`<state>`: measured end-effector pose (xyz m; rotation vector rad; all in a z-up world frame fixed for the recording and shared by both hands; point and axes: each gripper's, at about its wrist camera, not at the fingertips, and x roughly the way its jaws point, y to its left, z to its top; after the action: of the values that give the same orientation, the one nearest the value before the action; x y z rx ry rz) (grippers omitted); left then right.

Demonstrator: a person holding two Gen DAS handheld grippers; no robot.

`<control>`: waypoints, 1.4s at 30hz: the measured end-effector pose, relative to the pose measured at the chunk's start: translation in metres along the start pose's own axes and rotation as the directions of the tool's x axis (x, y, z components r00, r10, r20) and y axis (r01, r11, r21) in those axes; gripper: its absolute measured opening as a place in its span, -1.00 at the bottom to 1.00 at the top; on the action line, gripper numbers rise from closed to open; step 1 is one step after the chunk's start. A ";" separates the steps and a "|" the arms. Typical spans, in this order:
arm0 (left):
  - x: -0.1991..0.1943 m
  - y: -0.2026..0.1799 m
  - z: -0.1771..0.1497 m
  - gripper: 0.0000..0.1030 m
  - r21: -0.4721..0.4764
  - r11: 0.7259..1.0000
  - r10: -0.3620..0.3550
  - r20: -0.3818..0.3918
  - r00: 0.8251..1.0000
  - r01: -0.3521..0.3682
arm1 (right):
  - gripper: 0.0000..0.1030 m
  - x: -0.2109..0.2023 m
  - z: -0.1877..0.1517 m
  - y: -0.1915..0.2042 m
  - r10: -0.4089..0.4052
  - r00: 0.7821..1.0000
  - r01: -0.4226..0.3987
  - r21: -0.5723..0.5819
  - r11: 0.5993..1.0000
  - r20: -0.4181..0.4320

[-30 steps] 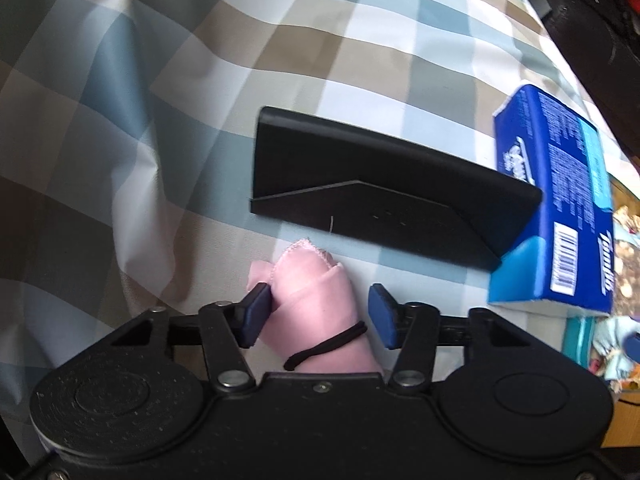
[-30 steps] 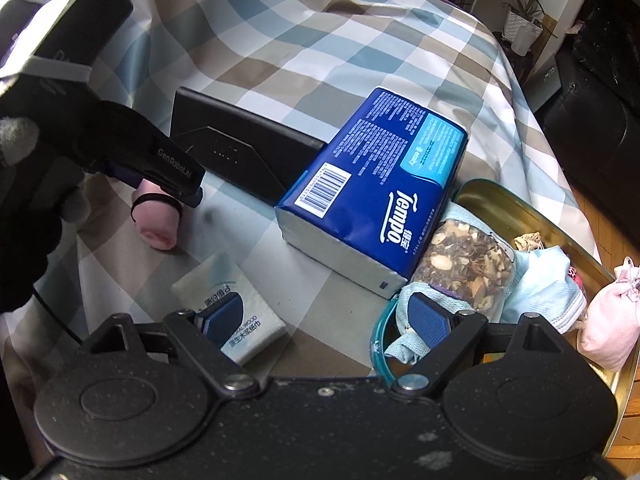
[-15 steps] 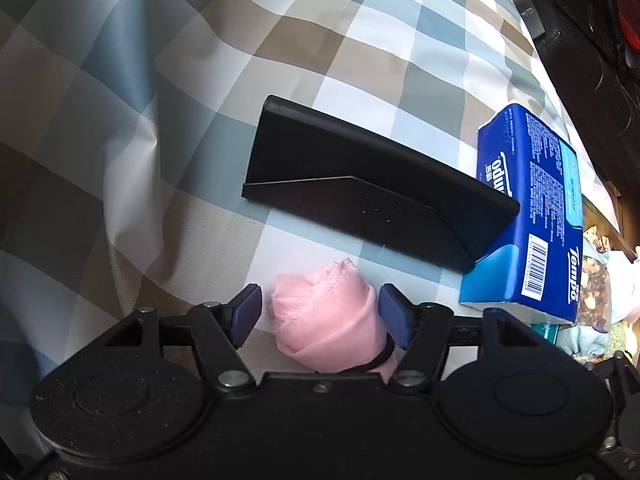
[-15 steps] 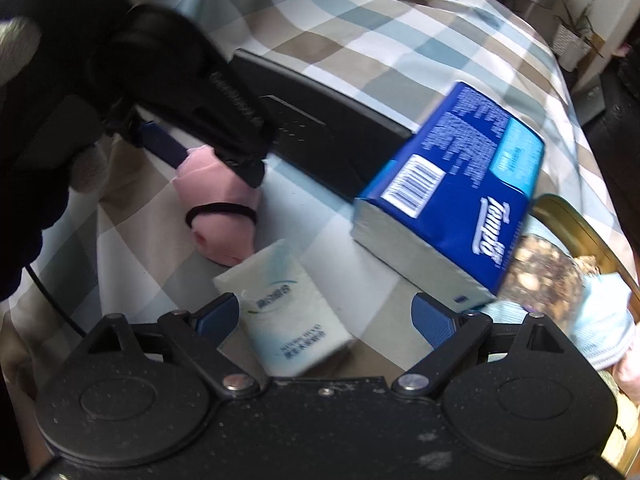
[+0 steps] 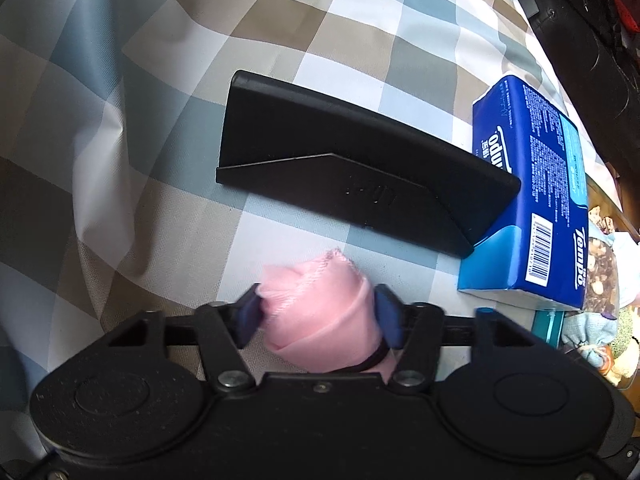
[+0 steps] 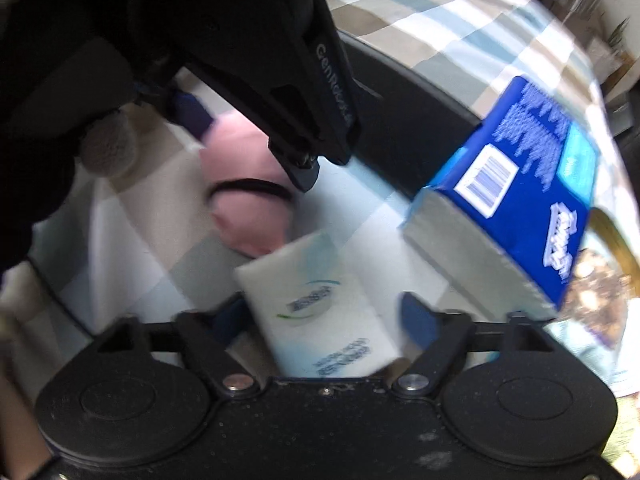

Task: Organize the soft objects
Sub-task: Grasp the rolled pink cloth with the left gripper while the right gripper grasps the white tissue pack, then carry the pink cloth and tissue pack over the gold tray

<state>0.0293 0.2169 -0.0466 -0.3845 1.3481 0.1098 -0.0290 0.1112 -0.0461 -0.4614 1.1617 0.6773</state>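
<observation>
A pink rolled cloth (image 5: 320, 312) with a black hair band sits between the blue pads of my left gripper (image 5: 318, 316), which is shut on it. It also shows in the right wrist view (image 6: 248, 184) under the left gripper's black body. My right gripper (image 6: 324, 320) is open around a small white tissue pack (image 6: 320, 316) on the checked cloth; its pads do not press the pack. The right view is blurred.
A black wedge-shaped stand (image 5: 340, 168) lies beyond the pink cloth. A blue Tempo tissue pack (image 5: 532, 200) lies to its right. A gold tray (image 6: 612, 236) at the far right holds a nut bag and light blue cloth. The checked tablecloth (image 5: 120, 80) covers everything.
My left gripper's pads have closed onto the pink cloth. My right gripper has moved left and forward, bringing the white tissue pack between its open fingers.
</observation>
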 end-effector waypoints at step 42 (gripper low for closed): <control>-0.044 -0.002 -0.014 -0.22 -0.010 0.999 -0.053 0.081 0.995 0.054 | 0.04 -0.131 -0.026 -0.120 -0.080 0.965 -0.019 0.372 0.928 0.249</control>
<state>0.0067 0.2165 -0.0063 -0.4220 1.2571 0.0887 0.0057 -0.0242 0.0665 -0.0641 0.9996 0.4581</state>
